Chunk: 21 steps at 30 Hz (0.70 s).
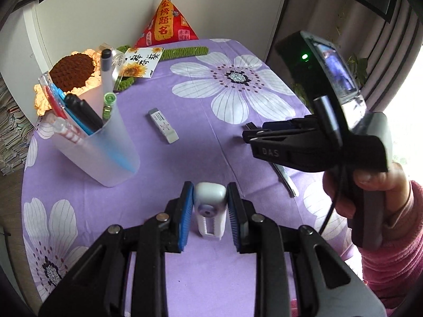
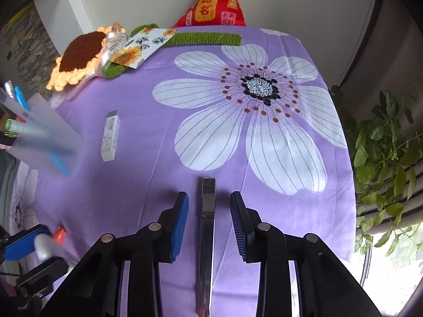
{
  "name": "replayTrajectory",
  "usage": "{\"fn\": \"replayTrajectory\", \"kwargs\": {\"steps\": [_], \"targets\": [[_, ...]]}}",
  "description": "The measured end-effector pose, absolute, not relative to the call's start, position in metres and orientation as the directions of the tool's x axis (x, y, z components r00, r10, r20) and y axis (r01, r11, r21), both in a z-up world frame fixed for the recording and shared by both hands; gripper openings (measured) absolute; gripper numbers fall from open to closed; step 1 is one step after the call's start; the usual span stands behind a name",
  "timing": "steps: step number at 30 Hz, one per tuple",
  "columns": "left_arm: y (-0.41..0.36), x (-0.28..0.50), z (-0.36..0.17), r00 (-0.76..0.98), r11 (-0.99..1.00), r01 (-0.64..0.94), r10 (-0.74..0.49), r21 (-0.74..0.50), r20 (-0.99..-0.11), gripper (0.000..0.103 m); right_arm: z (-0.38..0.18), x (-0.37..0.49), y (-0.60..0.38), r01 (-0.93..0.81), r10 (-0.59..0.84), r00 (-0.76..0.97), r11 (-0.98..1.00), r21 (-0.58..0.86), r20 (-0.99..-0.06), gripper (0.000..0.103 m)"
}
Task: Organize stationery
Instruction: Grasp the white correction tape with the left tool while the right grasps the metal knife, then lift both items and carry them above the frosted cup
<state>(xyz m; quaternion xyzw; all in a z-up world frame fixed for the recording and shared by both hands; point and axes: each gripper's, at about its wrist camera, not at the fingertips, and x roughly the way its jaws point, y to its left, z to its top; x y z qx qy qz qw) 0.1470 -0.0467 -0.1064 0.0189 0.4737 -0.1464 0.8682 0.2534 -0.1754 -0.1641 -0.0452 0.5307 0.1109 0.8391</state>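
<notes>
In the left wrist view my left gripper point(image 1: 210, 189) is shut on a small white correction tape point(image 1: 210, 198), held upright between the blue pads above the purple floral tablecloth point(image 1: 185, 158). My right gripper point(image 2: 209, 198) is open. A long silver metal bar point(image 2: 207, 224), like a ruler, lies flat on the cloth between its fingers, and neither pad touches it. A frosted pen cup point(image 1: 105, 153) with several pens stands at the left. A white eraser in its sleeve point(image 1: 164, 125) lies beside the cup. The right gripper point(image 1: 248, 136) shows from the side, held by a hand in a pink sleeve.
At the back of the table lie a crocheted sunflower point(image 2: 79, 50), a sunflower card point(image 2: 140, 50), a green crocheted strip point(image 2: 208, 38) and a red pyramid pouch point(image 2: 211, 5). A leafy plant point(image 2: 383, 145) stands past the table's right edge. Something small and orange point(image 2: 60, 233) sits near the left gripper.
</notes>
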Motion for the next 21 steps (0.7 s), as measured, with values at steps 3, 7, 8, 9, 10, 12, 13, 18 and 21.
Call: {"fn": "replayTrajectory", "kwargs": {"steps": [3,7,8,9,10,12,13,18,21], "targets": [[-0.043,0.145,-0.103,0.517,0.957,0.270,-0.239,-0.108,-0.822,0.024,-0.165,0.255,-0.170,-0.246,0.109,0.421,0.969,0.002,-0.900,0.033],[-0.041,0.144,-0.099,0.527,0.957,0.268,-0.245,-0.114,-0.814,0.024,-0.165,0.256,-0.166,-0.259,0.110,0.422,0.966,-0.003,-0.900,0.012],[-0.040,0.144,-0.097,0.530,0.957,0.268,-0.245,-0.114,-0.812,0.024,-0.163,0.254,-0.167,-0.251,0.112,0.429,0.968,0.001,-0.896,0.012],[-0.039,0.143,-0.096,0.534,0.957,0.268,-0.246,-0.114,-0.809,0.024,-0.161,0.253,-0.168,-0.249,0.117,0.438,0.969,0.005,-0.891,0.012],[-0.038,0.142,-0.094,0.536,0.957,0.268,-0.247,-0.115,-0.807,0.024,-0.155,0.250,-0.169,-0.248,0.134,0.457,0.969,0.019,-0.879,0.012],[-0.036,0.141,-0.091,0.543,0.957,0.266,-0.249,-0.117,-0.802,0.024,-0.144,0.243,-0.171,-0.250,0.159,0.480,0.967,0.040,-0.863,0.012],[-0.035,0.140,-0.090,0.545,0.957,0.266,-0.250,-0.118,-0.800,0.024,-0.135,0.238,-0.172,-0.253,0.172,0.497,0.966,0.048,-0.850,0.012],[-0.033,0.134,-0.084,0.557,0.956,0.270,-0.255,-0.118,-0.790,0.024,-0.095,0.213,-0.172,-0.277,0.208,0.584,0.960,0.049,-0.785,0.012],[-0.031,0.131,-0.078,0.568,0.956,0.272,-0.255,-0.113,-0.783,0.024,-0.075,0.200,-0.171,-0.285,0.230,0.623,0.957,0.057,-0.748,0.012]]}}
